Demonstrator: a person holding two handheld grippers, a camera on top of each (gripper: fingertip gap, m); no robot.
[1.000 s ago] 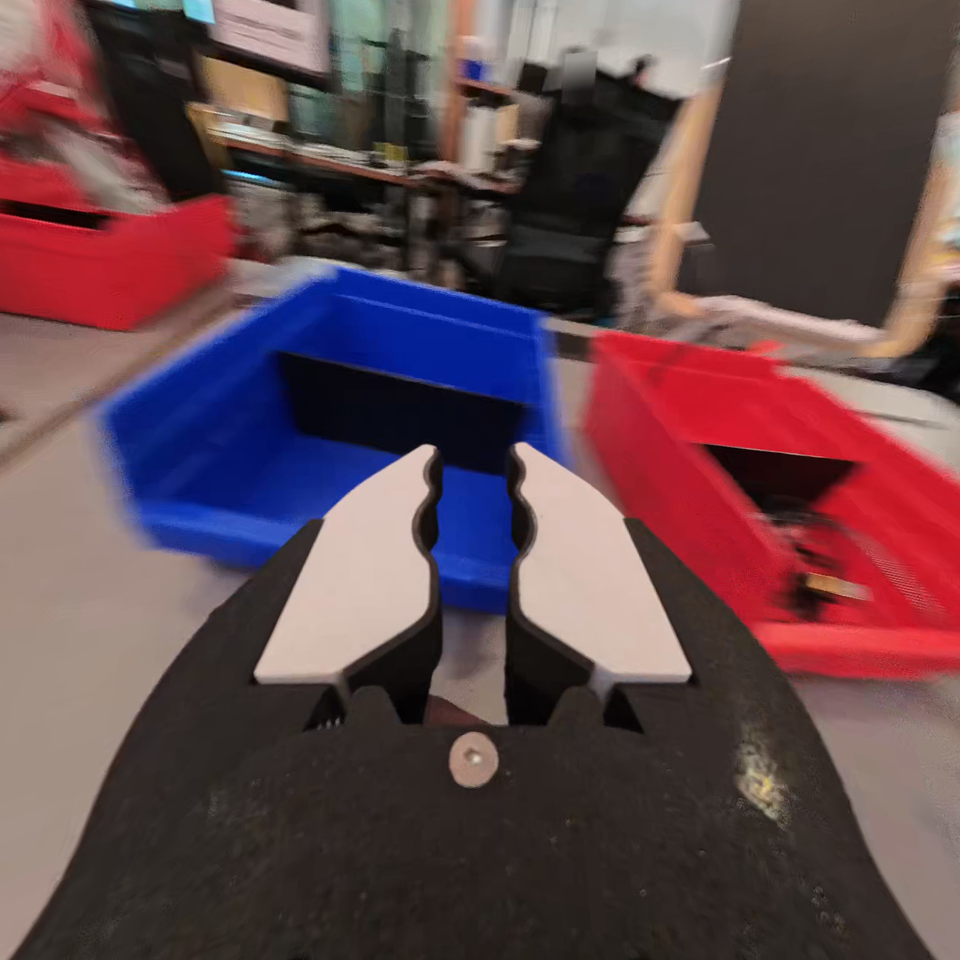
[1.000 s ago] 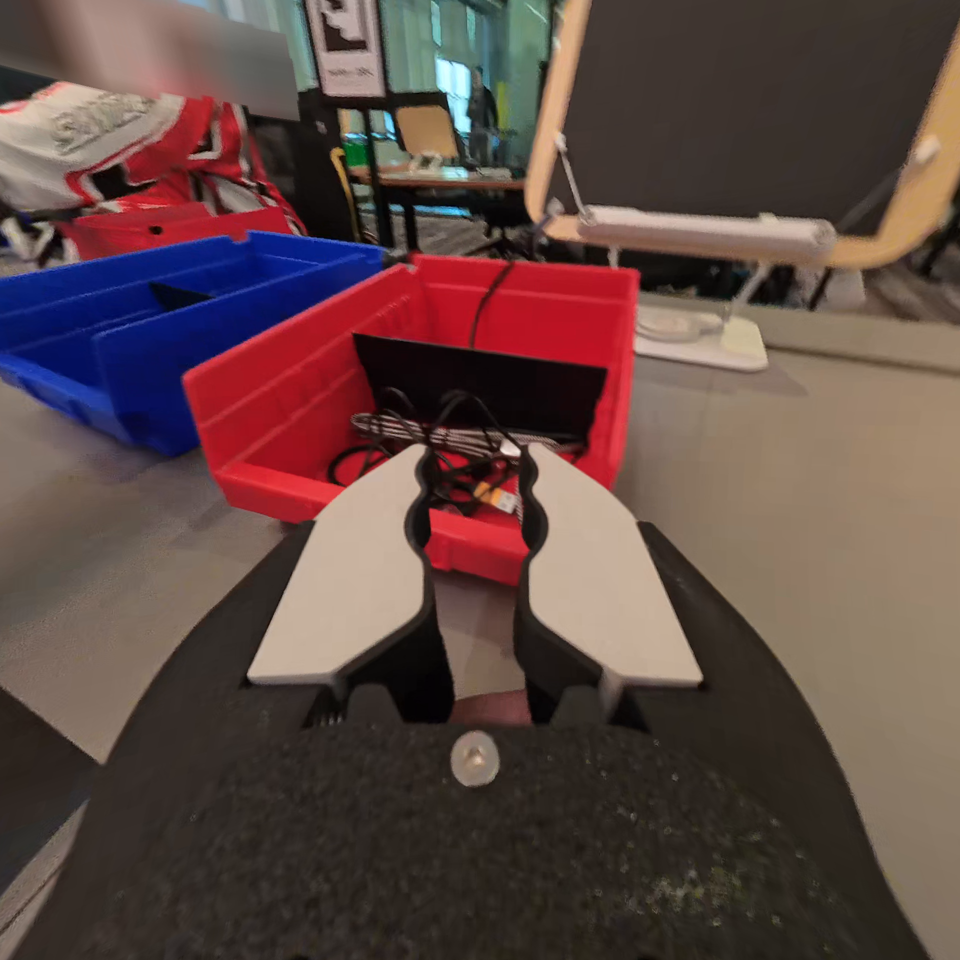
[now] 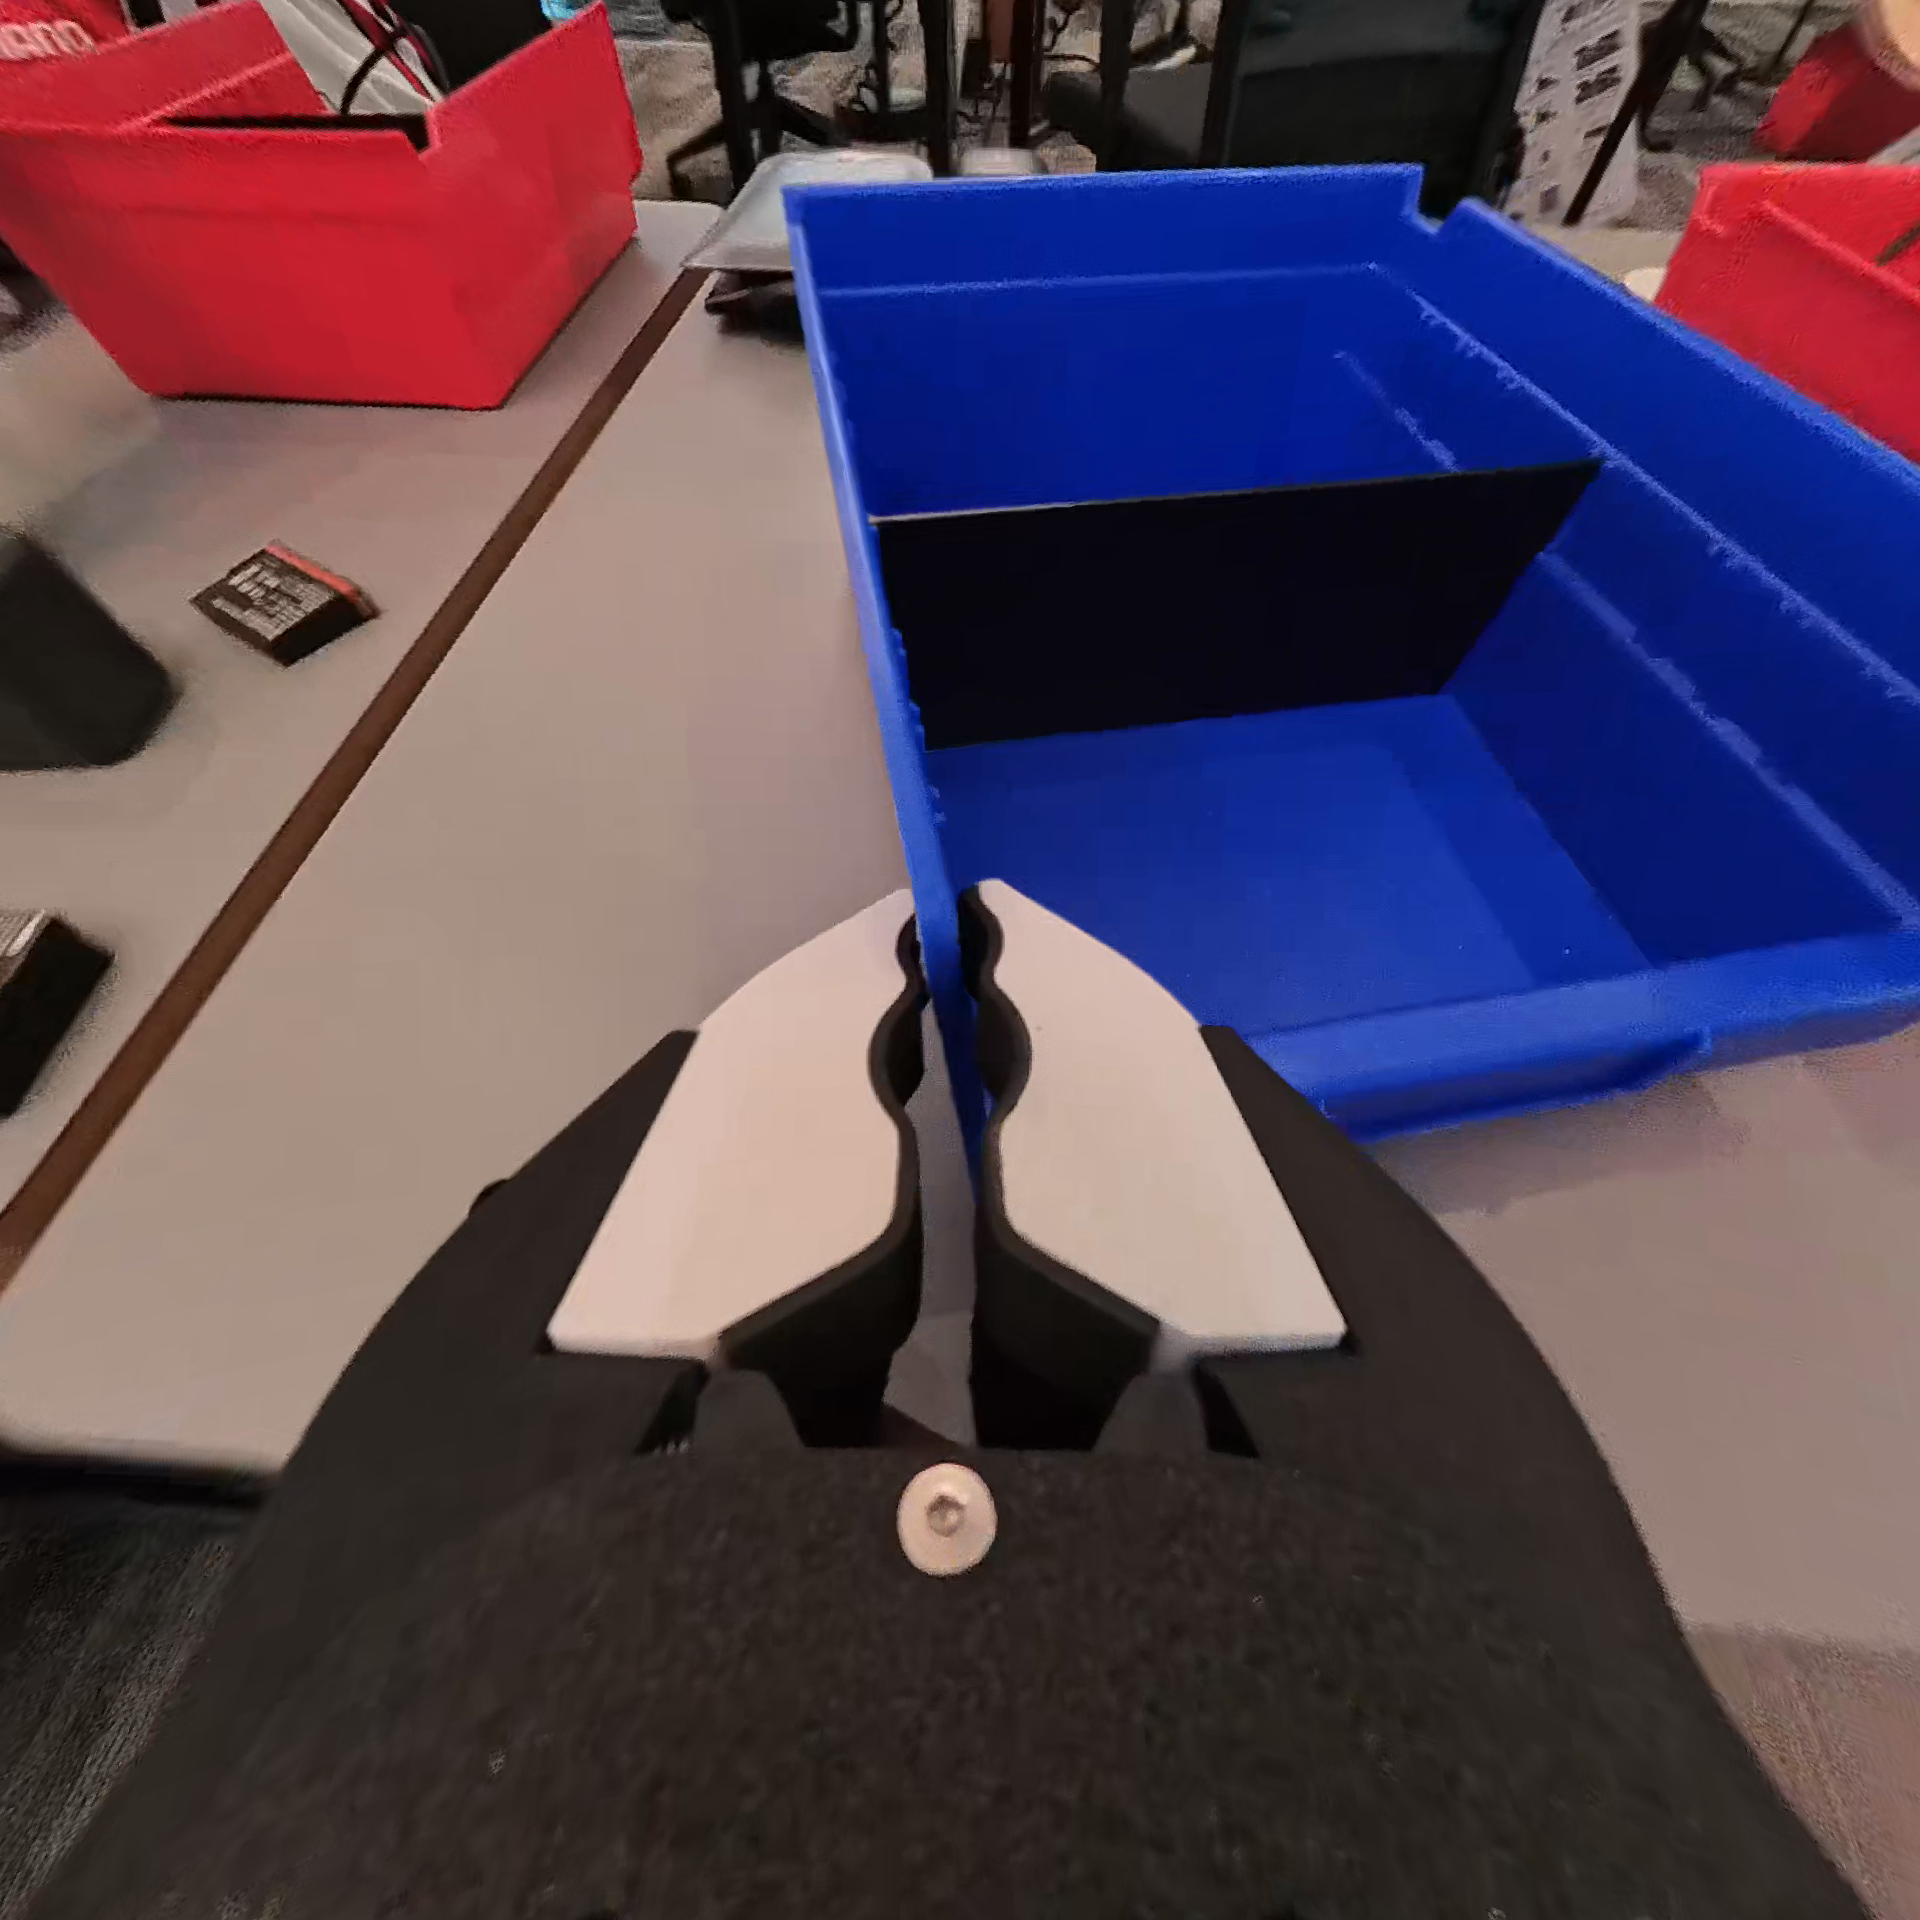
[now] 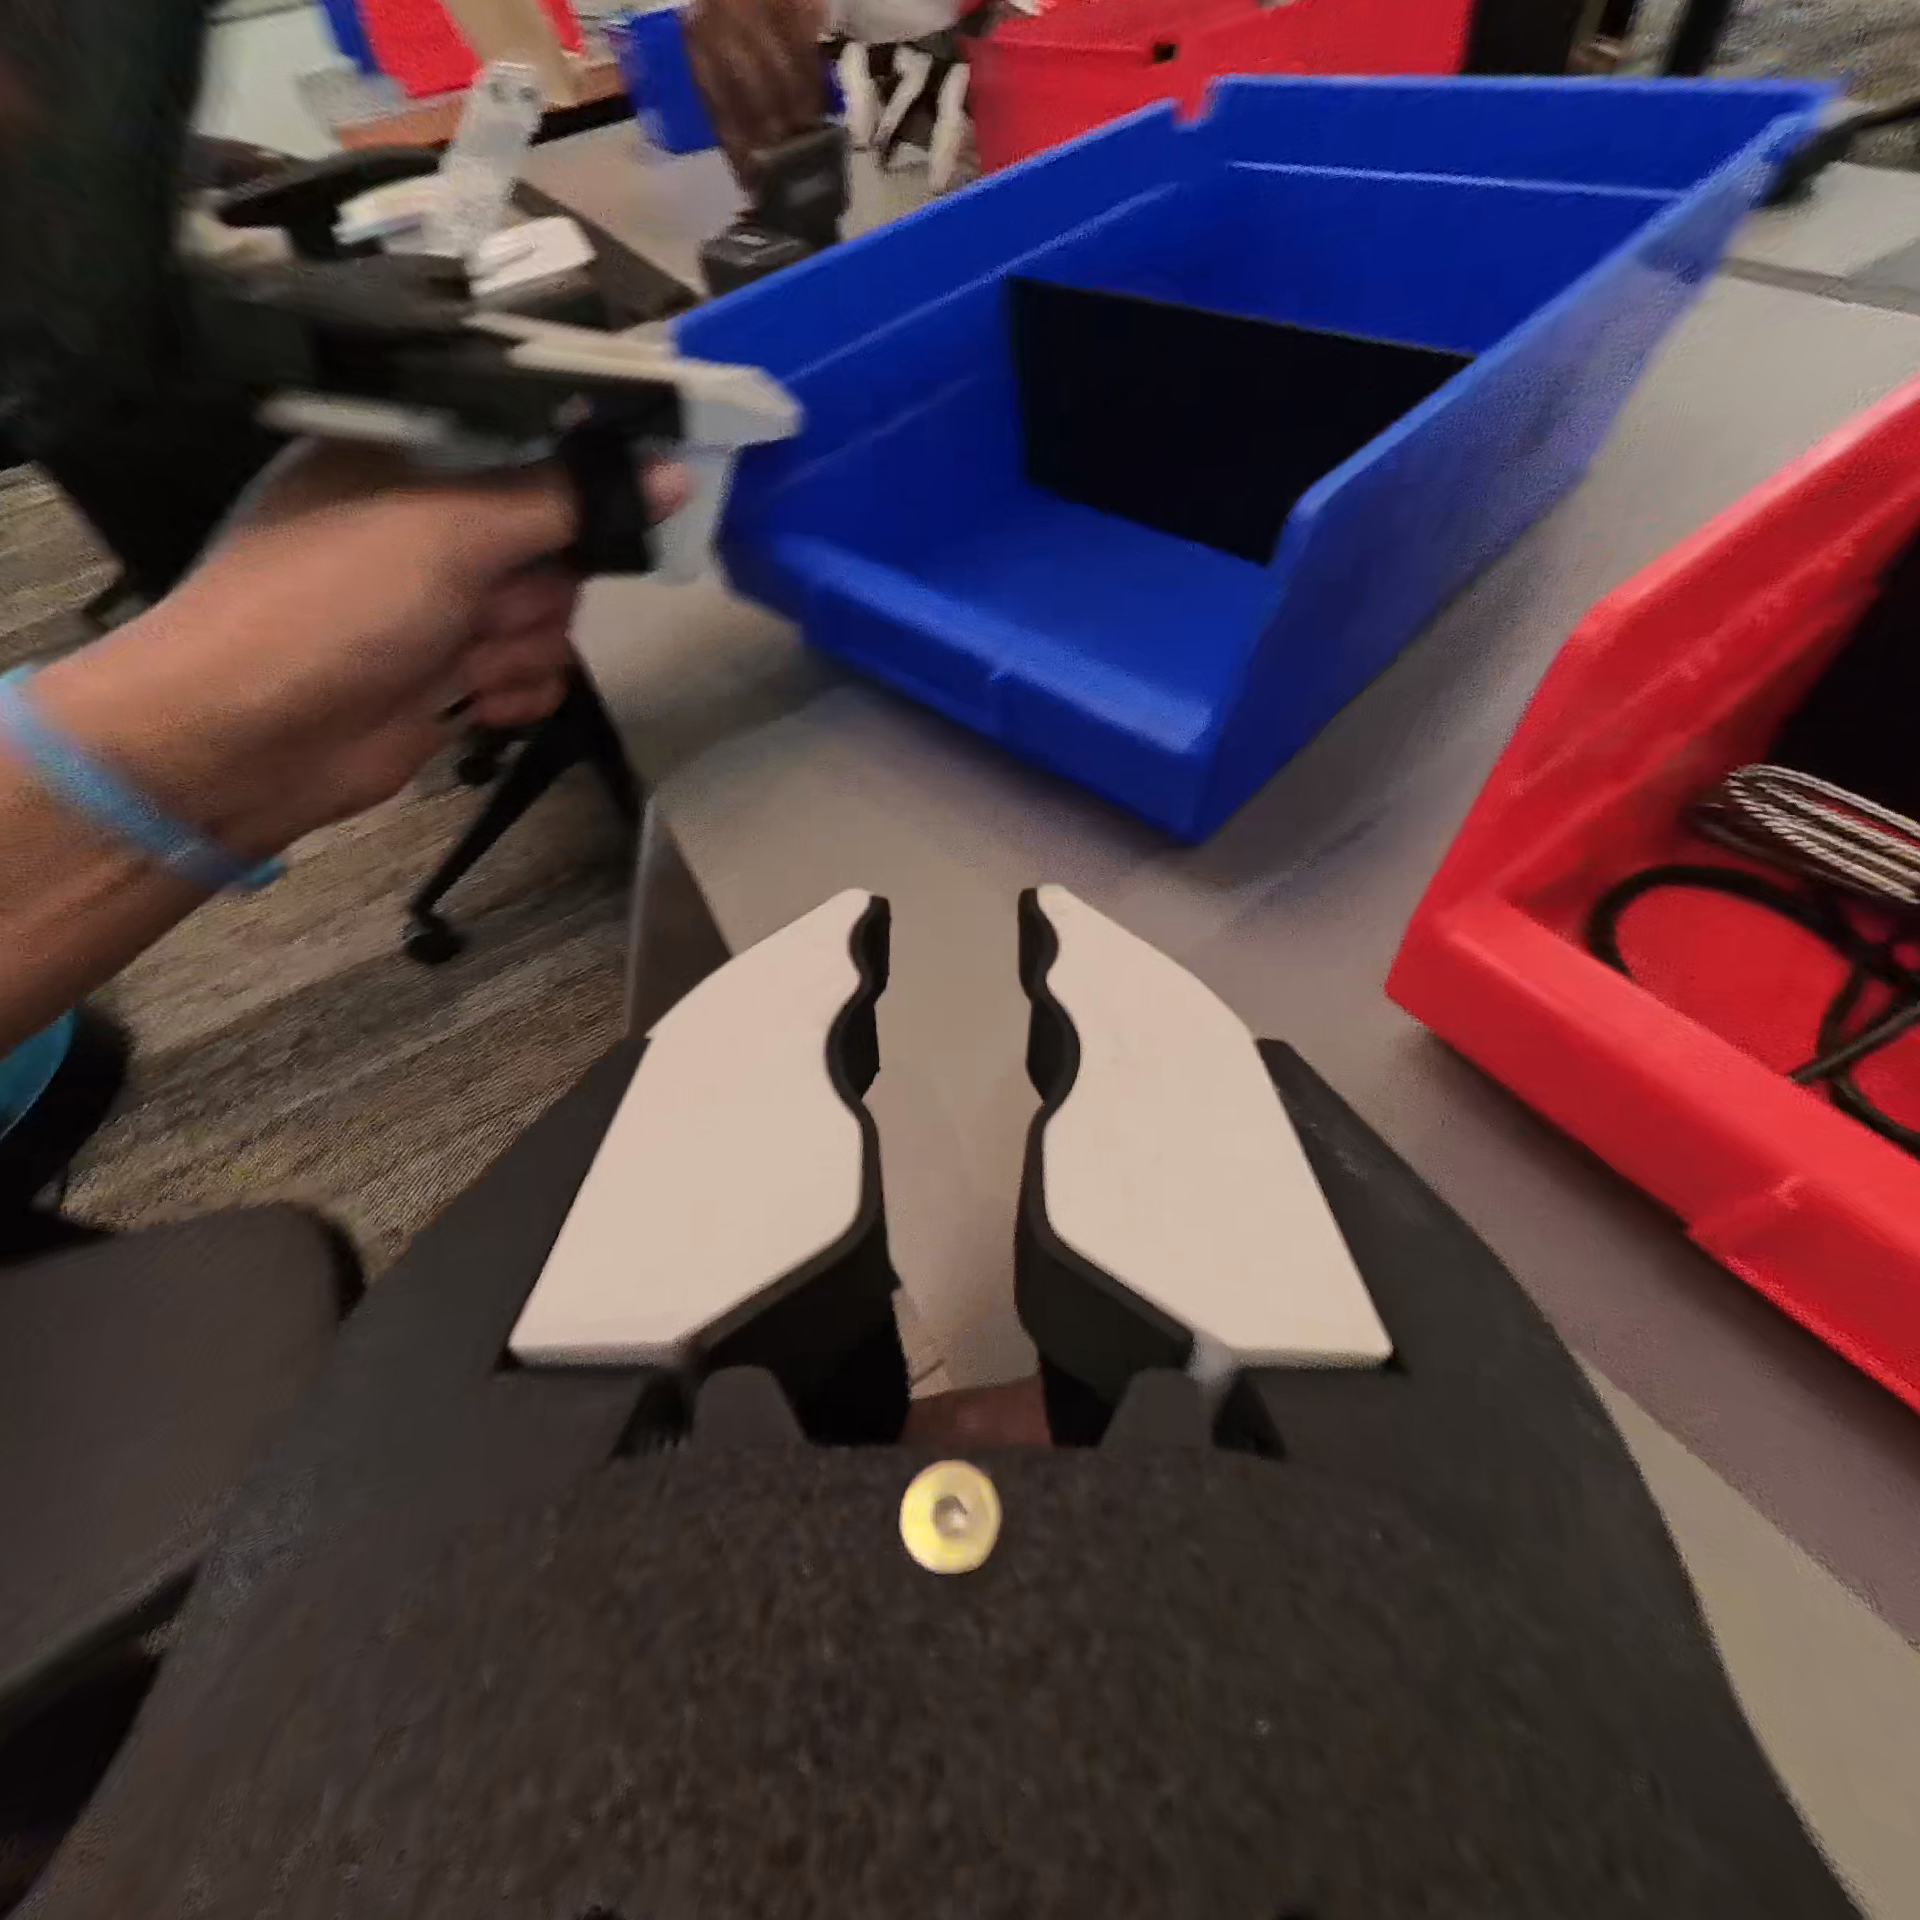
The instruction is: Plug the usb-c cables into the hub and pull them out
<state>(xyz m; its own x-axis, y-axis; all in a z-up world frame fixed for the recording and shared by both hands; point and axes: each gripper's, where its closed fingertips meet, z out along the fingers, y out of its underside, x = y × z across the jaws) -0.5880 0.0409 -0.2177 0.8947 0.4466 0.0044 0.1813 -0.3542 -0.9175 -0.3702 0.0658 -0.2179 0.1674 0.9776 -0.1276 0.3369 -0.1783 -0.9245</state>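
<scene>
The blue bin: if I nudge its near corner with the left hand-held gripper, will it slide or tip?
The blue bin looks empty and thin-walled, so probably light. Sitting flat on the smooth grey table, it should slide or pivot rather than tip.

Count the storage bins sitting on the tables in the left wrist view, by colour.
Blue: 1, the blue bin with a black divider.
Red: 2, the red bin at far left and the red bin at the right edge.
Total: 3.
A further red shape far back at top right is too unclear to count.
</scene>
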